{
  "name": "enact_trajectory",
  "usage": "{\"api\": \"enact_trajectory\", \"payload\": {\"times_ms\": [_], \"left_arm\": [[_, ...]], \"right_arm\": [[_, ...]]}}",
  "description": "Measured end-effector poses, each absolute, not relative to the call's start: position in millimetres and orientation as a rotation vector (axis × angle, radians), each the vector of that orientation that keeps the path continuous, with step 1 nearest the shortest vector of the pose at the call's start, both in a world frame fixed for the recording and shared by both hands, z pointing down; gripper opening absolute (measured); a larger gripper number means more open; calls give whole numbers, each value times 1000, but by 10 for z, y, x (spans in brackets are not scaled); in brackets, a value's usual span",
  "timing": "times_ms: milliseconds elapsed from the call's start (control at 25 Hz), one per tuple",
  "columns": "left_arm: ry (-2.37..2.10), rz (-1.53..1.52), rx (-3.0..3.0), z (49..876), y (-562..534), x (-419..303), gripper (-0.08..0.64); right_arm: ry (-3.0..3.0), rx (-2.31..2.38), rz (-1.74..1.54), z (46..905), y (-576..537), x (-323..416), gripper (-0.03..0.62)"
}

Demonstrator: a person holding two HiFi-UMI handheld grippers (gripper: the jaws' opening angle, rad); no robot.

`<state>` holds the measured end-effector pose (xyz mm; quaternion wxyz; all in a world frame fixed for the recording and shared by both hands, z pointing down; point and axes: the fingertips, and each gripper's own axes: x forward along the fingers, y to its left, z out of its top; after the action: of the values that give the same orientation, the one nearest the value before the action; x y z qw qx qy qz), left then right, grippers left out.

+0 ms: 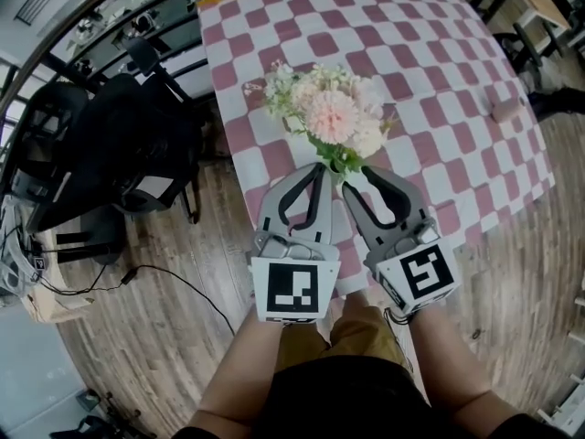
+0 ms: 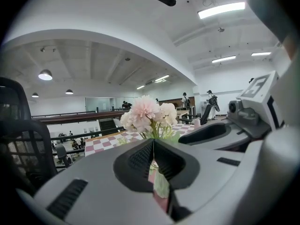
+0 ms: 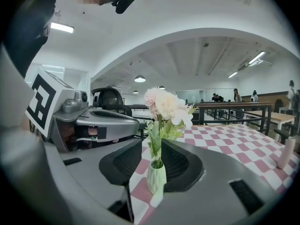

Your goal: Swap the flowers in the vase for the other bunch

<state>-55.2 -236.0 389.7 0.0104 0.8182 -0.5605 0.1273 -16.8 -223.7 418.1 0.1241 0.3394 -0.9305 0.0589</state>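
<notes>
A bunch of pale pink and white flowers point(image 1: 334, 117) stands upright in a small pale green ribbed vase point(image 3: 156, 178) near the front edge of the pink-checked table point(image 1: 439, 71). A second, smaller bunch of white flowers point(image 1: 278, 84) lies on the cloth just behind it to the left. My left gripper point(image 1: 322, 167) is at the vase's left, its tips touching, with nothing held. My right gripper point(image 1: 366, 172) is at the vase's right, its jaws a narrow gap apart; the stems and vase show through that gap point(image 3: 153, 144). In the head view the blooms hide most of the vase.
A black office chair point(image 1: 110, 144) stands on the wooden floor left of the table. A small pink cylinder point(image 1: 505, 110) sits on the cloth at the far right. A dark railing point(image 3: 225, 108) runs beyond the table.
</notes>
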Motion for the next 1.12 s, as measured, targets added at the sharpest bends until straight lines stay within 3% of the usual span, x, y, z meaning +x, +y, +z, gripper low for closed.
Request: {"api": "enact_trajectory", "payload": {"times_ms": [1120], "left_arm": [[-1825,353,2637,3038,-1975,-472,10]], "right_arm": [[-2795,1020,-97,3057,-1943,16,121]]}}
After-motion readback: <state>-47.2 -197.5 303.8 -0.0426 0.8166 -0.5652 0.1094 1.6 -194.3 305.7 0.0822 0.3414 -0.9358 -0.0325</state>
